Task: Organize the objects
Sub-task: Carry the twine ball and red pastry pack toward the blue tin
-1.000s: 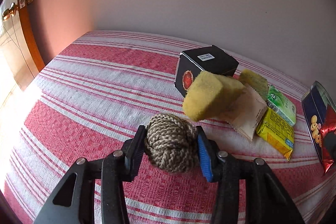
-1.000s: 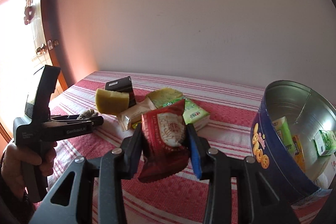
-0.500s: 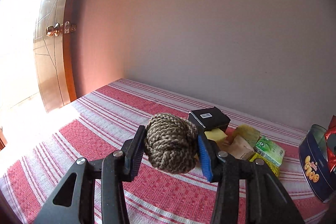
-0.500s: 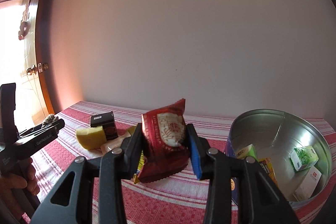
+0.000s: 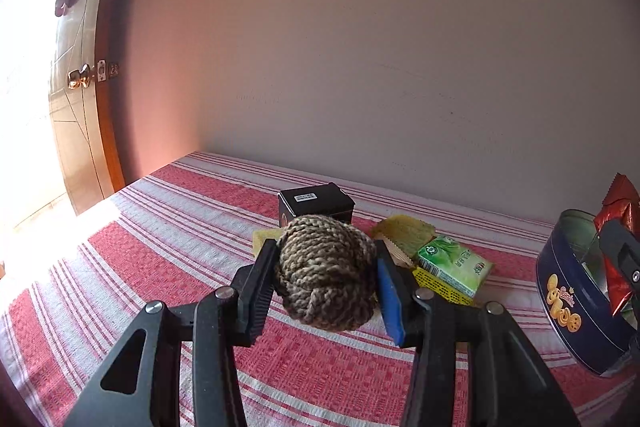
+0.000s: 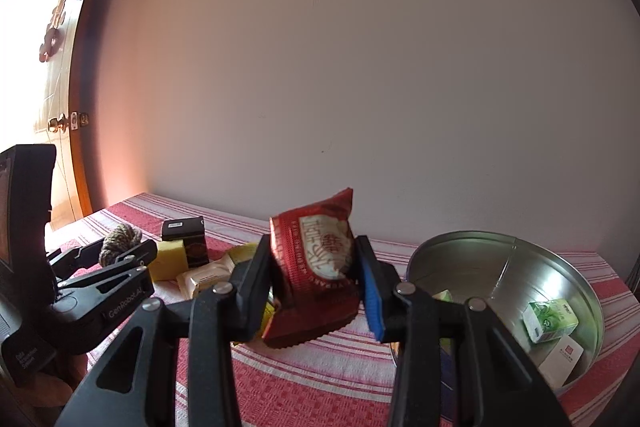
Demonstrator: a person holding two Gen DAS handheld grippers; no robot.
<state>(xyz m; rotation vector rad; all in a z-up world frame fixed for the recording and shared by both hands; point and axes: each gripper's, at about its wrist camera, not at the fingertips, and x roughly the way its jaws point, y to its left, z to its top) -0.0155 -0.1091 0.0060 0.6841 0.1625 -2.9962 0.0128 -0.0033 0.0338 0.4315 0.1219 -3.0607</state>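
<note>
Red-and-white striped cloth (image 5: 168, 267) meets a plain pale wall (image 5: 360, 47); left gripper (image 5: 326, 277) clamps a braided brown rope ball (image 5: 326, 279), right gripper (image 6: 314, 279) clamps a red foil snack packet (image 6: 316, 259), whose view alone reveals 2 cartons inside the round blue tin (image 6: 508, 259).

Yellow sponge (image 5: 262, 239) mostly hidden behind the rope ball (image 5: 326, 273); only a corner shows. Blue tin (image 5: 576, 301) cut off by the left wrist view's right edge. Red packet (image 6: 316, 263) covers part of the heap behind it. White box (image 6: 560, 357) in the tin: print too small to read, possibly a logo.
</note>
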